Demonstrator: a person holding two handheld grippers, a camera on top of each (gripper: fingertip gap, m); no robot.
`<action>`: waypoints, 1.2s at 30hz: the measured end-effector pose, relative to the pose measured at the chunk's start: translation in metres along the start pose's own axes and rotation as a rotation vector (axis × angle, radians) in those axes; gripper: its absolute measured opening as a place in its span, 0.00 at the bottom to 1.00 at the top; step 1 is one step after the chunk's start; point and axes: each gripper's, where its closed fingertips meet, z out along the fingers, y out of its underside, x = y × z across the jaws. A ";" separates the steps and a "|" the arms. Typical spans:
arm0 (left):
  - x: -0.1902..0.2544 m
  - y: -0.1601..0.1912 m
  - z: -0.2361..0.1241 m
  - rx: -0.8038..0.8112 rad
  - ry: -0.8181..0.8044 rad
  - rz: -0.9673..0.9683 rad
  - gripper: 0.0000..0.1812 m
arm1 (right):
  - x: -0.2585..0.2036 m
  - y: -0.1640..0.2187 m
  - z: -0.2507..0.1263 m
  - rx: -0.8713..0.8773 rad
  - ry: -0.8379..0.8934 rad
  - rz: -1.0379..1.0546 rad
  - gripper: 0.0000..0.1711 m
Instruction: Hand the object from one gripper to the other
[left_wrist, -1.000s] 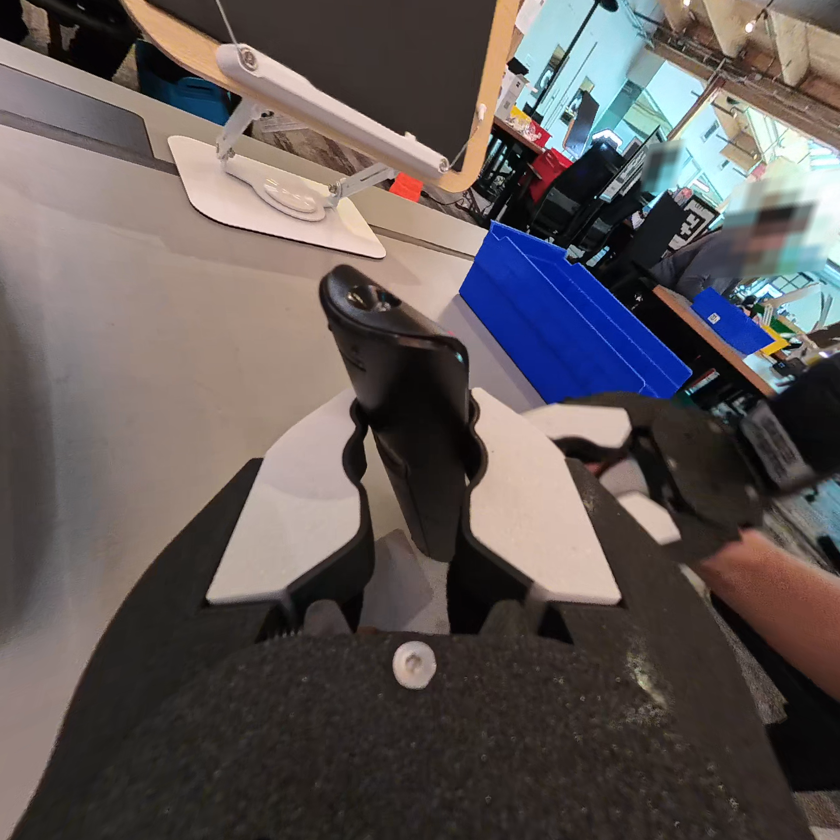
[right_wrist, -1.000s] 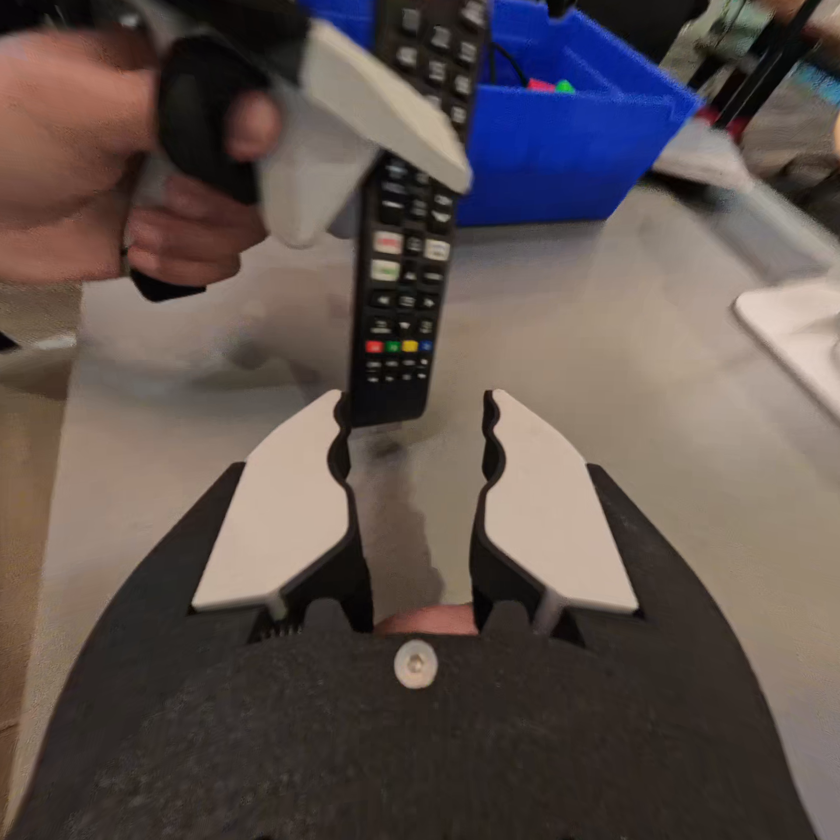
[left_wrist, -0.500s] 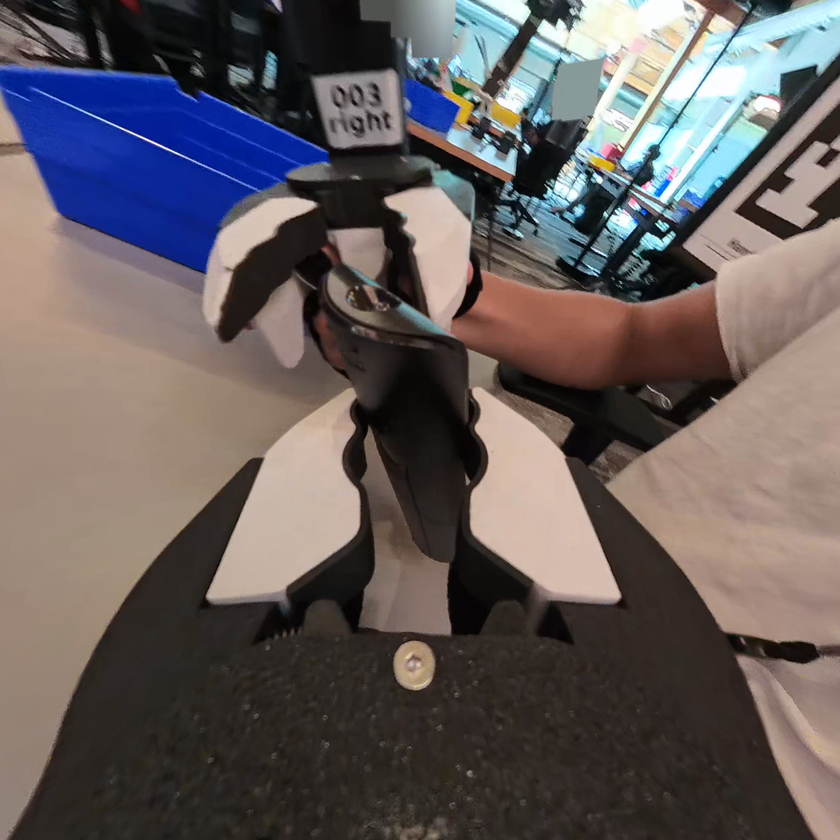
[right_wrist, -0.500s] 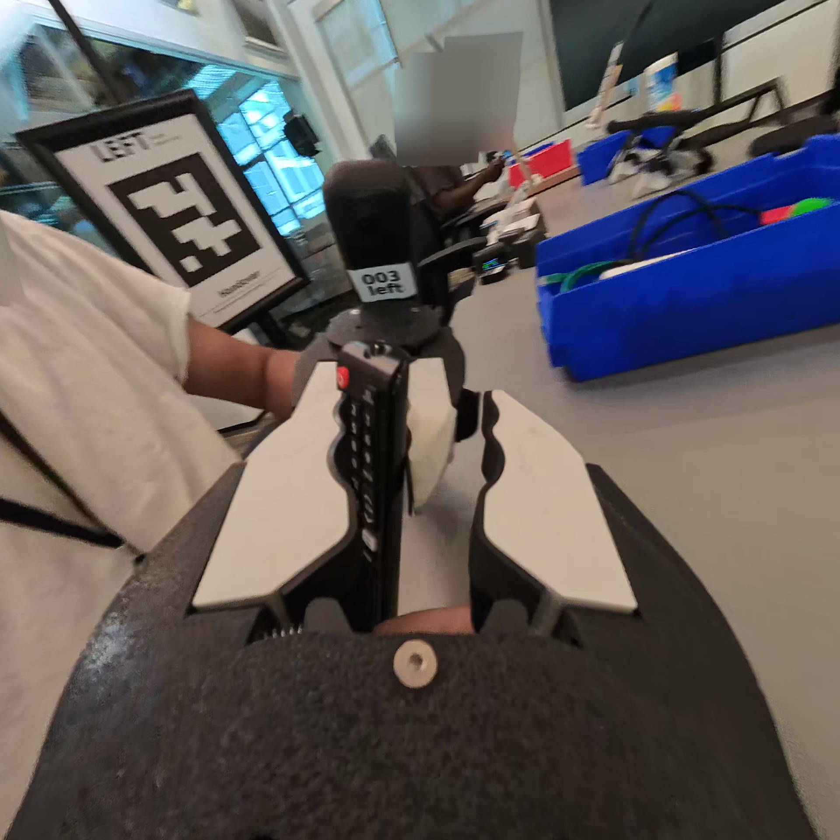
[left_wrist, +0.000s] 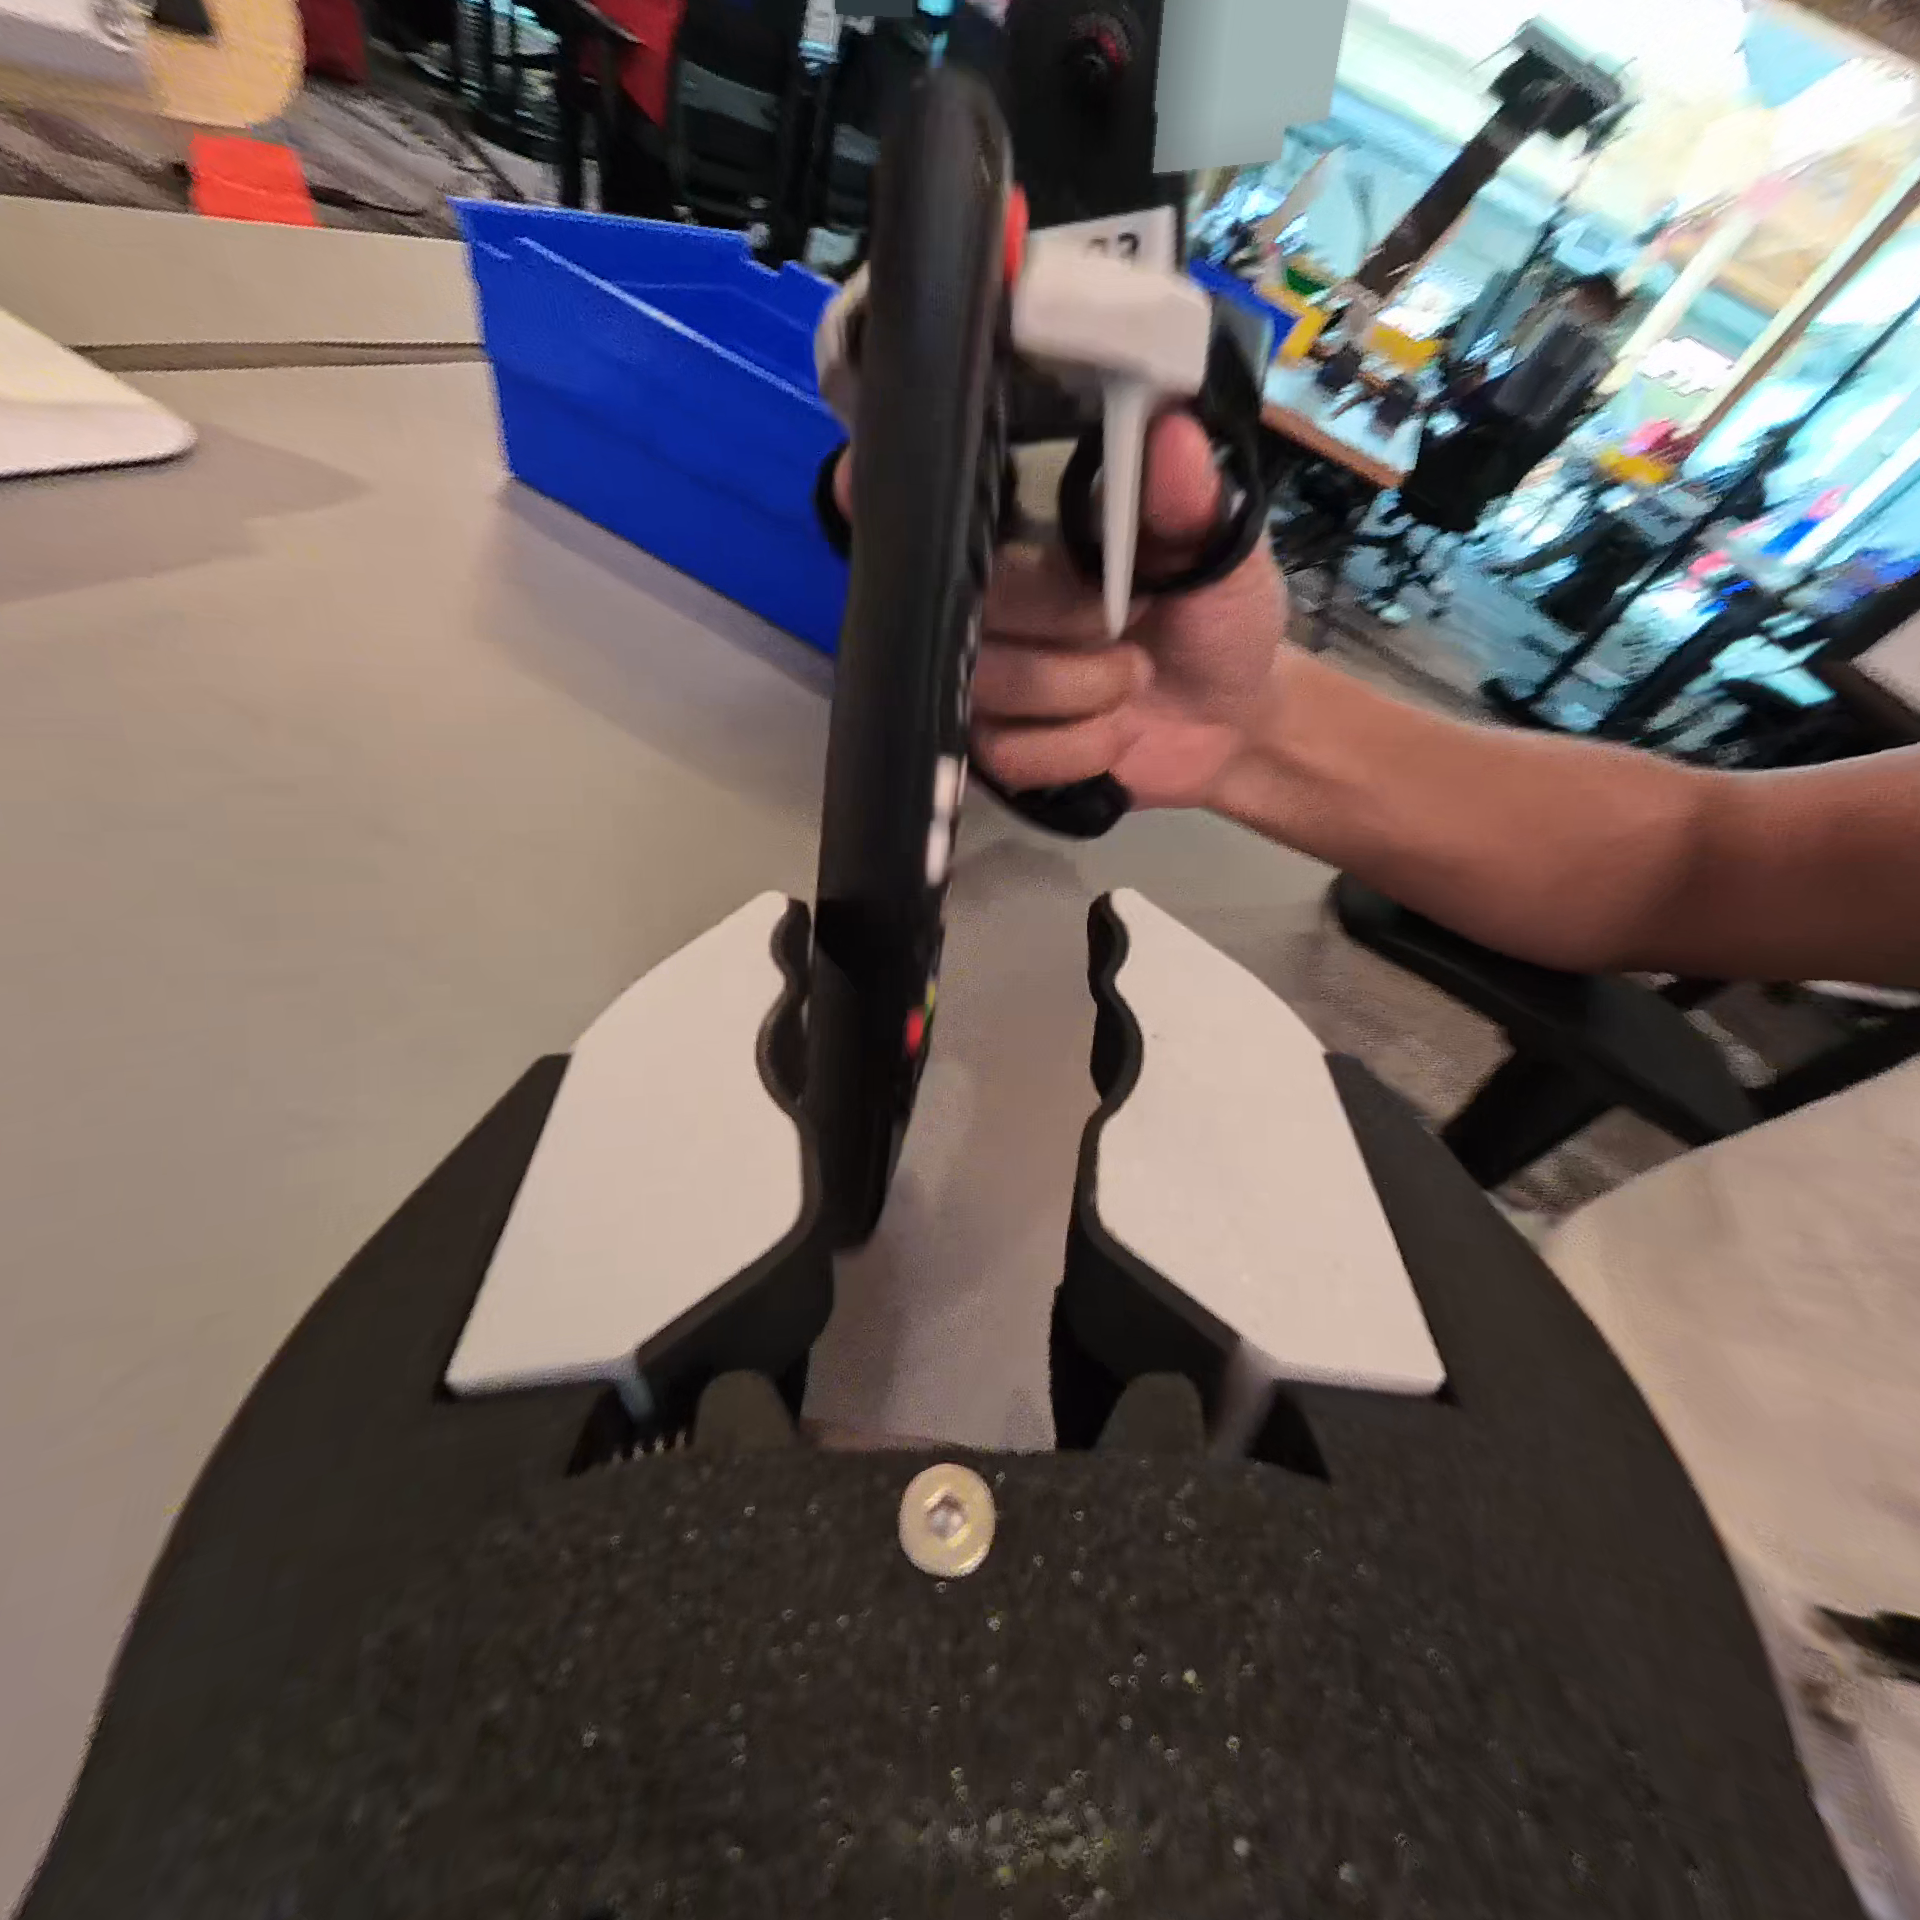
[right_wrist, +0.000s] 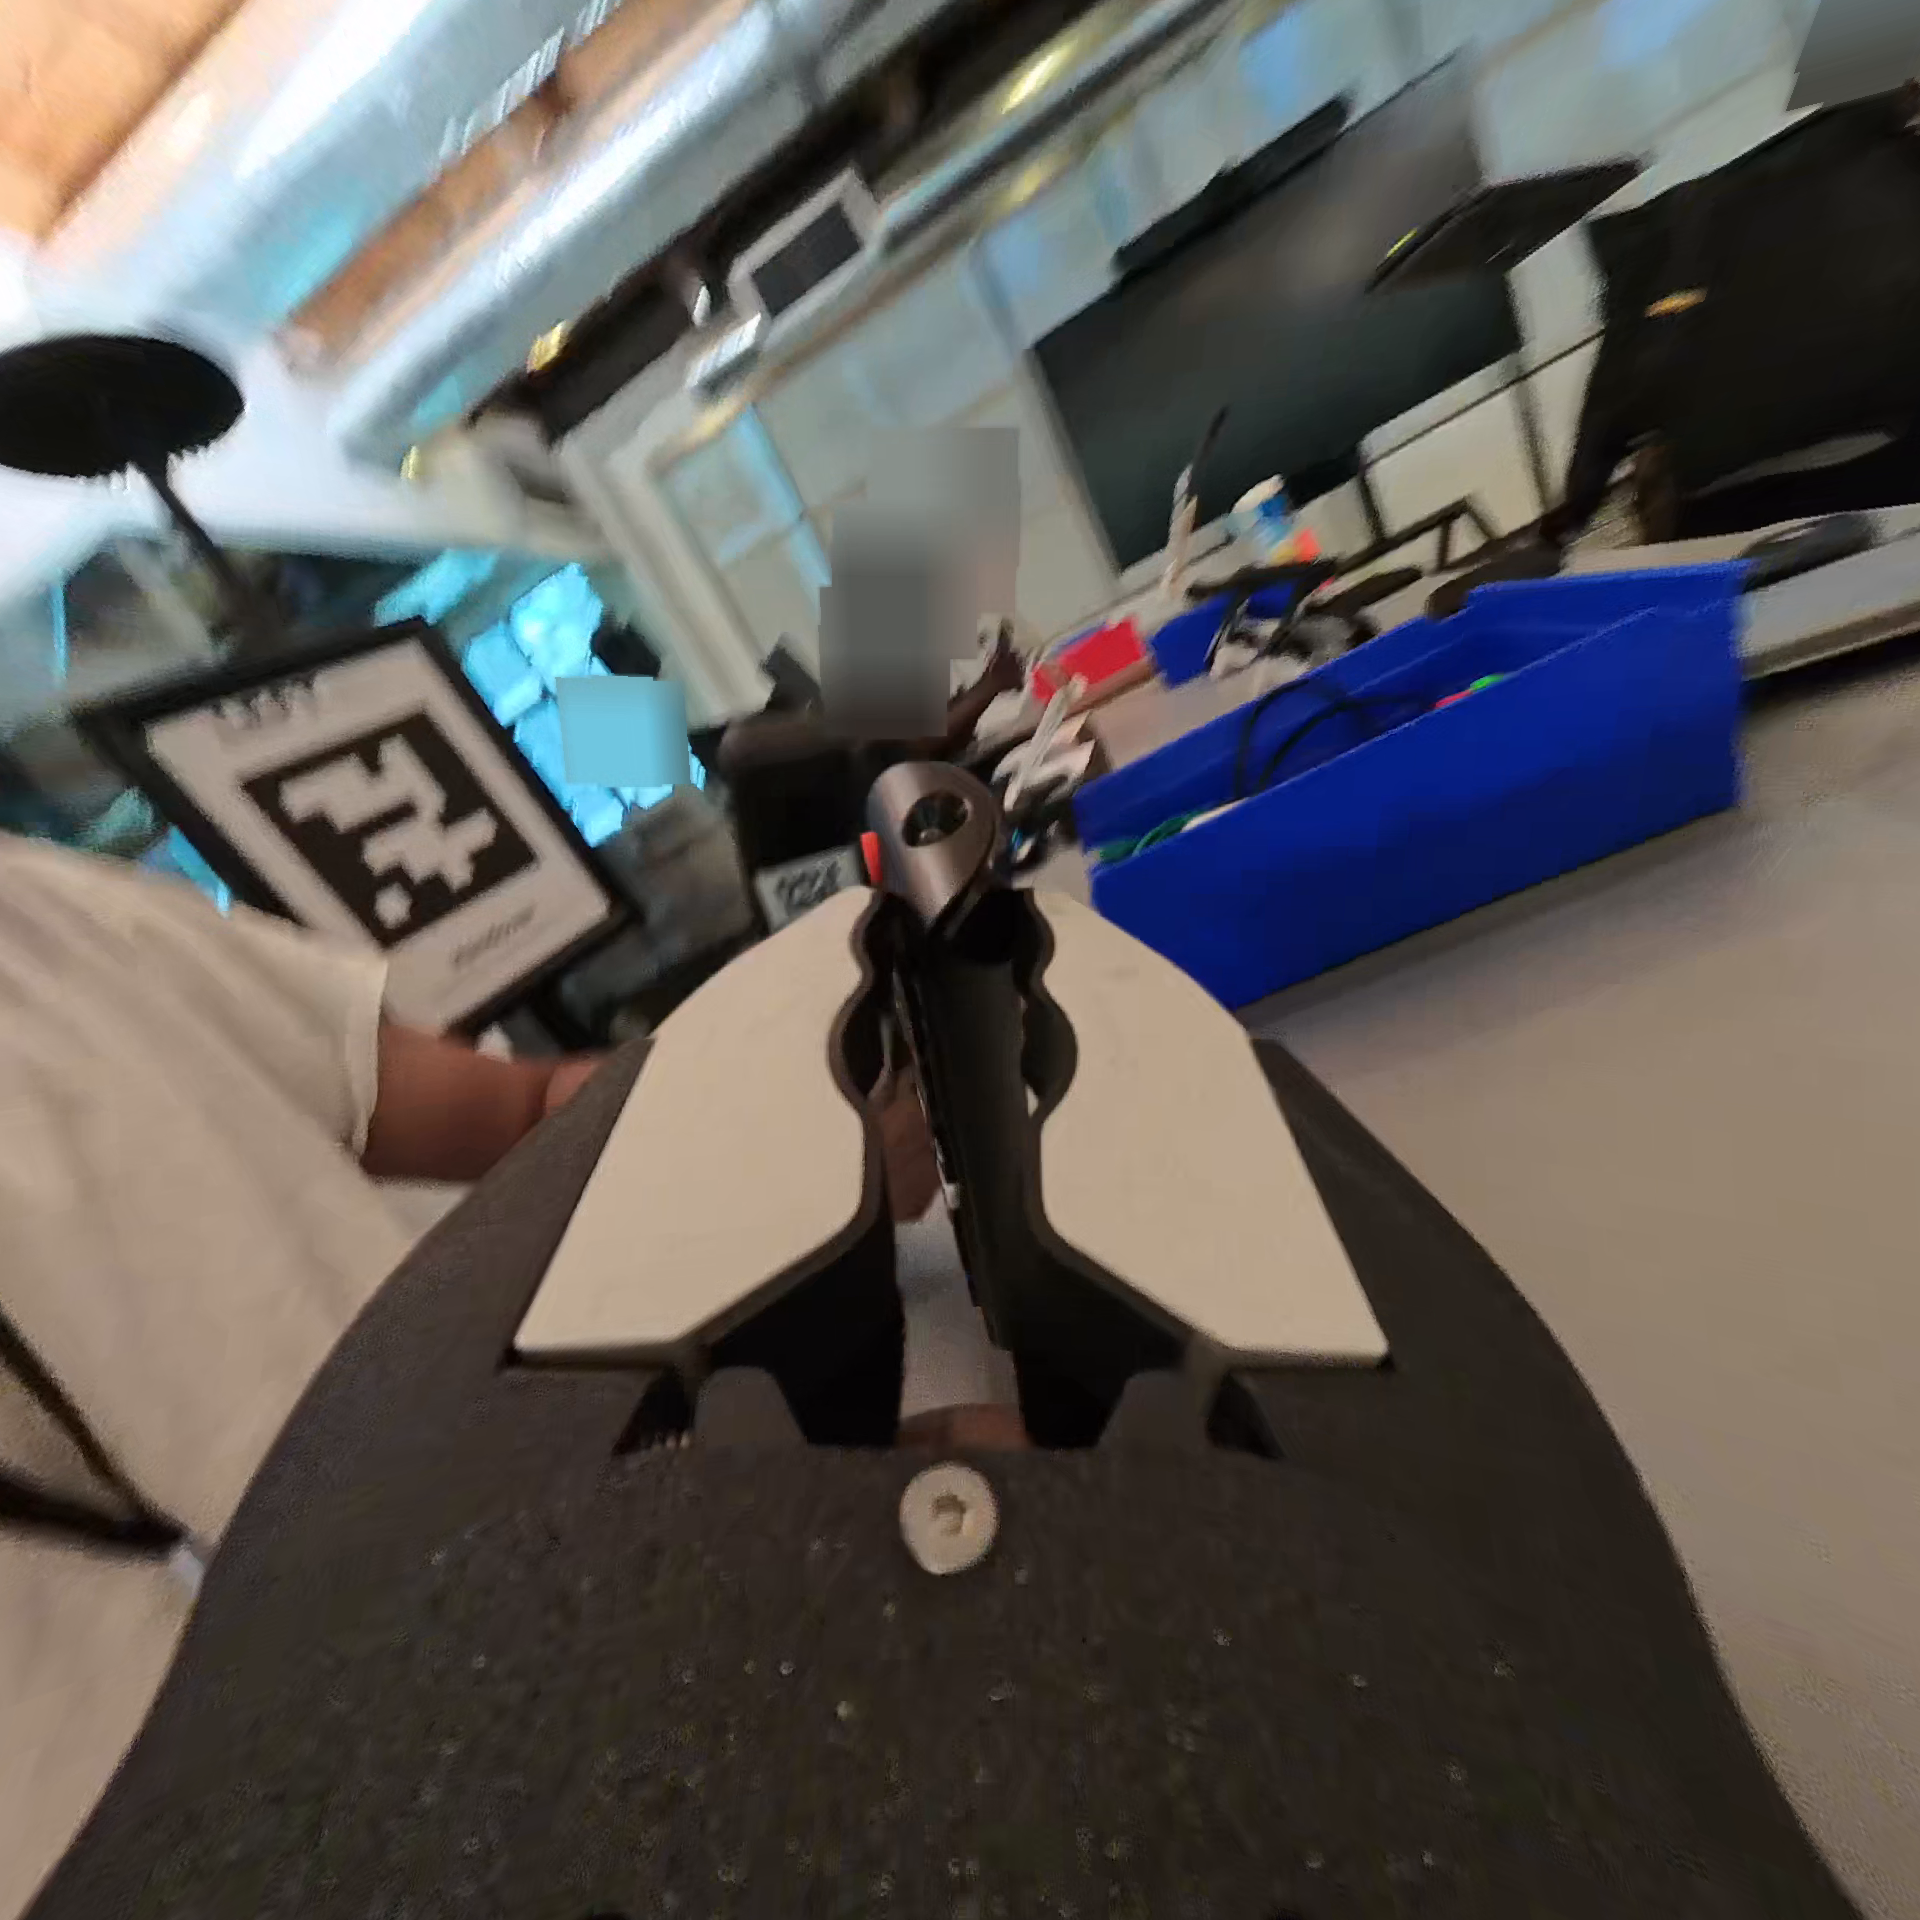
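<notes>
Black remote (left_wrist: 914, 582) standing almost straight up, long way running up and down, tipped a little. Top part squeezed tight in the right gripper (left_wrist: 1013, 343), held by a hand (left_wrist: 1122, 675) past the far end of the remote. Same squeeze seen from the right side: right gripper (right_wrist: 948, 997) shut on the remote (right_wrist: 961, 1039), with the round end poking out. Left gripper (left_wrist: 945, 997) wide open now, 2 fingers apart. Bottom end of the remote down between them, leaning on the left finger (left_wrist: 665, 1143), with a clear gap to the other finger. Probably next: pulling the 2 grippers apart, along the long way of the remote. Blue bin (left_wrist: 644, 384) behind, on the grey table (left_wrist: 312, 779).
</notes>
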 end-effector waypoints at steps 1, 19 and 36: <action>-0.006 0.003 -0.002 -0.015 -0.044 0.039 0.28 | 0.007 -0.009 -0.006 0.065 0.025 0.051 0.13; 0.005 -0.028 -0.027 0.187 0.031 -0.015 0.13 | 0.008 -0.022 -0.016 0.263 -0.099 0.251 0.15; -0.005 0.012 -0.041 -0.157 0.168 -0.257 0.13 | 0.020 0.045 -0.040 -0.721 0.475 -1.151 0.42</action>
